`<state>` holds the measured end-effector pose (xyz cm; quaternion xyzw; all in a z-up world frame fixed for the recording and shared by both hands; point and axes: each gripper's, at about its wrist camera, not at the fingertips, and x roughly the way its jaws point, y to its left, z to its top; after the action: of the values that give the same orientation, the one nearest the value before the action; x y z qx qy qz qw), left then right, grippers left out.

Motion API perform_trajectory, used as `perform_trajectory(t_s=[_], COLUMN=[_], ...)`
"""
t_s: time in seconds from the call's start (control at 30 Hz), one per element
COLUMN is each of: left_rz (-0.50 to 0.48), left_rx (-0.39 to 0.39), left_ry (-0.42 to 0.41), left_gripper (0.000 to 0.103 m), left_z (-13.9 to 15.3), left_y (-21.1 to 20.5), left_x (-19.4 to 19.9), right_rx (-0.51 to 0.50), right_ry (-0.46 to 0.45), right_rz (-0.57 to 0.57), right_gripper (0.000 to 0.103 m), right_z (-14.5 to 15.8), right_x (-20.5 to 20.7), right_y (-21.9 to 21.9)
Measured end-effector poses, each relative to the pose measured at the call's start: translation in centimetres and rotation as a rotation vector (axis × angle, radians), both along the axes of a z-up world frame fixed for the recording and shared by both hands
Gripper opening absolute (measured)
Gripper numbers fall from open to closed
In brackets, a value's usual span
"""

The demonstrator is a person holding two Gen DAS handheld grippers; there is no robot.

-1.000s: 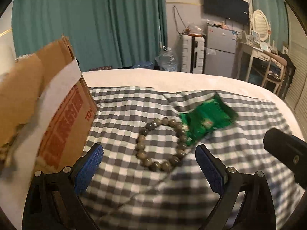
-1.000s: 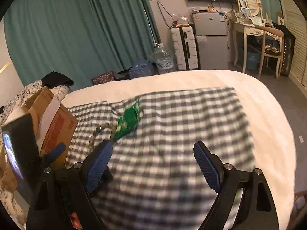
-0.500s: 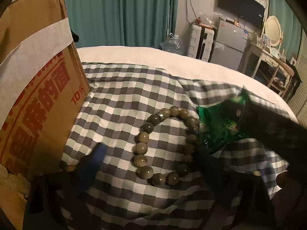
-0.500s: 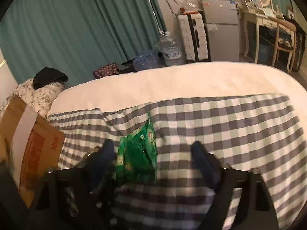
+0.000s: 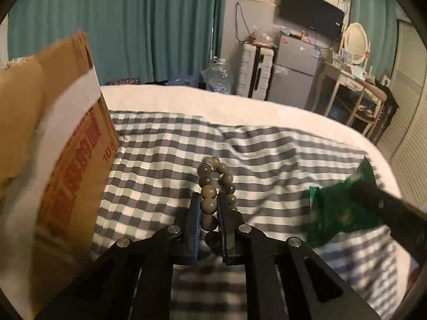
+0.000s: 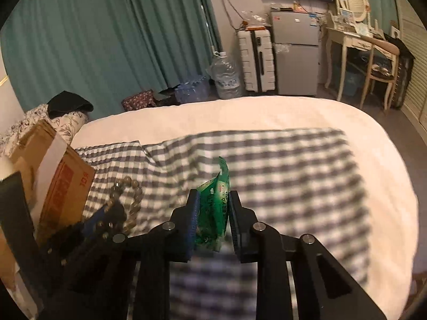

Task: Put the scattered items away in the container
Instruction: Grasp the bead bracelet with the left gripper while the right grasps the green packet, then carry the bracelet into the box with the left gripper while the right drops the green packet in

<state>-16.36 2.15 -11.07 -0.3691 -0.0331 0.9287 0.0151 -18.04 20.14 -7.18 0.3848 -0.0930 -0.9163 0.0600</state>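
Observation:
My left gripper (image 5: 208, 202) is shut on a bracelet of grey-green beads (image 5: 213, 178), whose loop sticks out past the fingertips above the checked cloth (image 5: 160, 160). My right gripper (image 6: 213, 200) is shut on a green snack packet (image 6: 214, 208), which stands upright between the pads. The cardboard box (image 5: 53, 146) with red print and white tape stands at the left. In the right wrist view the box (image 6: 53, 181), the bracelet (image 6: 128, 194) and the left gripper (image 6: 104, 218) sit at the left. In the left wrist view the packet (image 5: 336, 213) hangs at the right.
The checked cloth (image 6: 293, 186) lies on a white bed (image 6: 240, 114). Beyond the bed are teal curtains (image 5: 133, 26), a water bottle (image 6: 225, 77), a white suitcase (image 6: 256, 61), a small fridge (image 6: 296, 61) and a desk with a chair (image 6: 373, 61).
Both grippers closed: the left on the bead bracelet, the right on the green packet. Both items have been lifted off the cloth, and the packet has moved right, away from the bracelet.

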Motion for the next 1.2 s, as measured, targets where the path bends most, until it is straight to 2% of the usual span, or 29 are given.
perform_trajectory(t_s=[0.2, 0.33, 0.43, 0.67, 0.93, 1.0, 1.07, 1.2], left_rz=[-0.049, -0.066, -0.084, -0.098, -0.099, -0.105, -0.104, -0.091], left_rx=[-0.010, 0.023, 0.019, 0.019, 0.017, 0.015, 0.005, -0.013], left_ry=[0.008, 0.027, 0.066, 0.060, 0.044, 0.028, 0.016, -0.005], left_gripper=[0.011, 0.011, 0.011, 0.011, 0.011, 0.011, 0.011, 0.011], left_z=[4.3, 7.7, 9.8, 11.5, 10.5, 9.6, 8.8, 7.2], left_y=[0.8, 0.0, -0.6, -2.5, -3.0, -2.9, -2.4, -1.4], left_x=[3.0, 5.3, 7.4, 10.0, 10.1, 9.8, 9.2, 7.6], right_rx=[0.040, 0.071, 0.097, 0.098, 0.131, 0.127, 0.127, 0.122], right_ry=[0.010, 0.042, 0.072, 0.092, 0.066, 0.067, 0.070, 0.044], right_rz=[0.003, 0.024, 0.038, 0.029, 0.000, -0.007, -0.022, -0.041], right_gripper=[0.019, 0.019, 0.012, 0.013, 0.038, 0.053, 0.061, 0.067], right_z=[3.7, 6.9, 9.4, 11.9, 10.8, 10.1, 9.2, 6.4], right_x=[5.2, 8.2, 10.6, 14.4, 14.4, 14.1, 13.6, 11.7], right_y=[0.4, -0.5, -1.4, -1.6, -2.7, -2.6, -2.3, -1.3])
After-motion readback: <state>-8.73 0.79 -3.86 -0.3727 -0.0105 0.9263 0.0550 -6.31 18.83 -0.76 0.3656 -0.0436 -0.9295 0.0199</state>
